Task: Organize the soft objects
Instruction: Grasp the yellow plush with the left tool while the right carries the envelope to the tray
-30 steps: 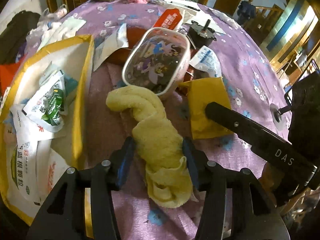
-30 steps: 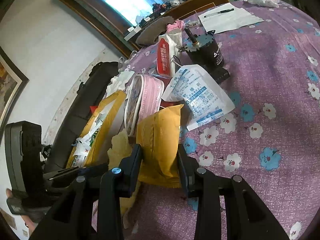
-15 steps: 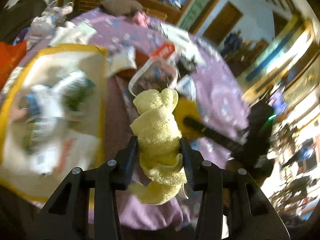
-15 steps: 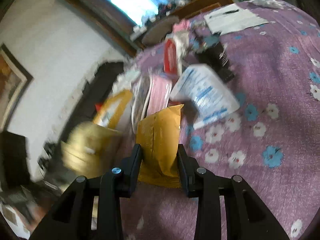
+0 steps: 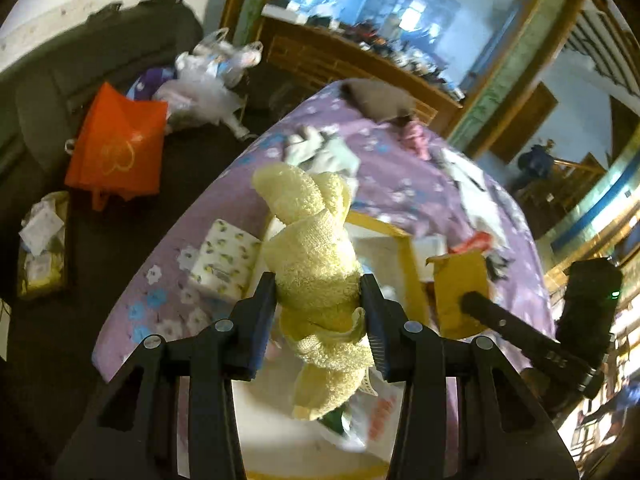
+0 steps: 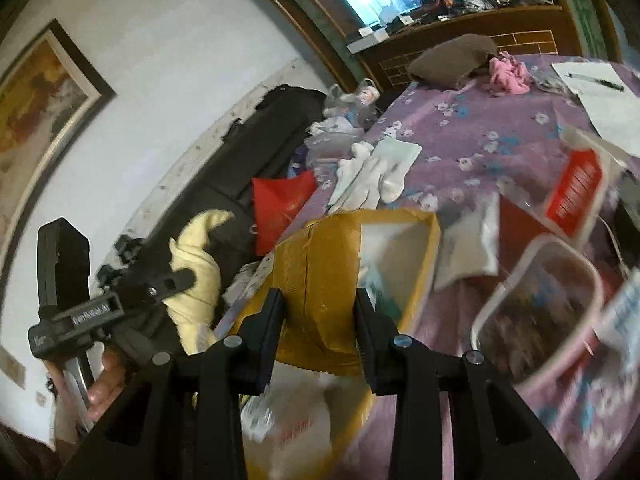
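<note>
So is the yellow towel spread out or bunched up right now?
Bunched: the yellow towel is a twisted roll, pinched mid-length by the left gripper, both ends hanging free.

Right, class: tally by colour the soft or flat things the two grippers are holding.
Pale yellow: 1, the towel in the left gripper.
Mustard yellow: 1, the padded envelope in the right gripper.
Total: 2.

Purple floral tablecloth point(image 6: 480, 136) carries white socks point(image 6: 372, 176), brown cushion point(image 6: 452, 60), pink cloth point(image 6: 510, 74)
</note>
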Available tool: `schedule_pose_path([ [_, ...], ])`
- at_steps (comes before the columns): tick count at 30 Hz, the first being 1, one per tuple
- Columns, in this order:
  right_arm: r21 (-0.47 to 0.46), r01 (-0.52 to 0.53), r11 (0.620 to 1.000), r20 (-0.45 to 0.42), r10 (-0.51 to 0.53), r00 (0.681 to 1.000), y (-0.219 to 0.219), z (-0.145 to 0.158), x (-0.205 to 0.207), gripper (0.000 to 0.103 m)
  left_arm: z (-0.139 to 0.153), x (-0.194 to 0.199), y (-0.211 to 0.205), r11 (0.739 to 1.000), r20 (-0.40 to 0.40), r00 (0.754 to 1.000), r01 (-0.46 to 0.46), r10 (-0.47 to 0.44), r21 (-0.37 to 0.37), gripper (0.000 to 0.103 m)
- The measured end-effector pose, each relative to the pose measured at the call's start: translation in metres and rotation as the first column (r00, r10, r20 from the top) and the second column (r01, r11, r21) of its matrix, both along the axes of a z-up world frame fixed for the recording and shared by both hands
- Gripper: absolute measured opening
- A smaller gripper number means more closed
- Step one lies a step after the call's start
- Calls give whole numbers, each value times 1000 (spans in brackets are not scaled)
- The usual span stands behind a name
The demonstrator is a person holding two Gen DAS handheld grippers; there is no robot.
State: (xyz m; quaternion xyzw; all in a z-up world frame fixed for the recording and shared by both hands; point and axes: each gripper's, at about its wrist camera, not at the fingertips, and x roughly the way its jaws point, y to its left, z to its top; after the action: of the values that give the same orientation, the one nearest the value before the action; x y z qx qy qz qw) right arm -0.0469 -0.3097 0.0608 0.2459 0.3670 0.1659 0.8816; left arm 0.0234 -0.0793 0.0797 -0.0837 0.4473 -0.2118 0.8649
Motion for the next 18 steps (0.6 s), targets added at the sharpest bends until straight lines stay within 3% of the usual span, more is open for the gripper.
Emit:
schedule_pose_path([
  [5, -54, 22, 998, -79, -26, 997, 12, -26, 31, 35, -35, 31, -19, 994, -35, 999, 32, -28, 107, 42],
  [8, -95, 40, 995, -109, -50, 993, 15, -35, 35, 36, -54, 36, -24, 993, -61, 997, 54, -48, 103, 44],
  [11, -144, 72, 987, -123, -90, 988, 17, -35, 37, 41, -64, 34, -25, 995, -89, 992, 88, -84, 40, 47],
  [13, -143, 73, 987, -107, -88, 990, 17, -29, 34, 56, -65, 32, -26, 992, -89, 988, 126, -125, 12, 48],
  [16, -149, 120, 981, -49, -129, 990, 16, -15, 18, 67, -60, 24, -16, 991, -62, 992, 110, -114, -71, 48],
  [18, -135, 157, 978, -24, -161, 987, 12, -6, 4, 69, -55, 18, -8, 979, -23, 993, 112, -118, -172, 61],
])
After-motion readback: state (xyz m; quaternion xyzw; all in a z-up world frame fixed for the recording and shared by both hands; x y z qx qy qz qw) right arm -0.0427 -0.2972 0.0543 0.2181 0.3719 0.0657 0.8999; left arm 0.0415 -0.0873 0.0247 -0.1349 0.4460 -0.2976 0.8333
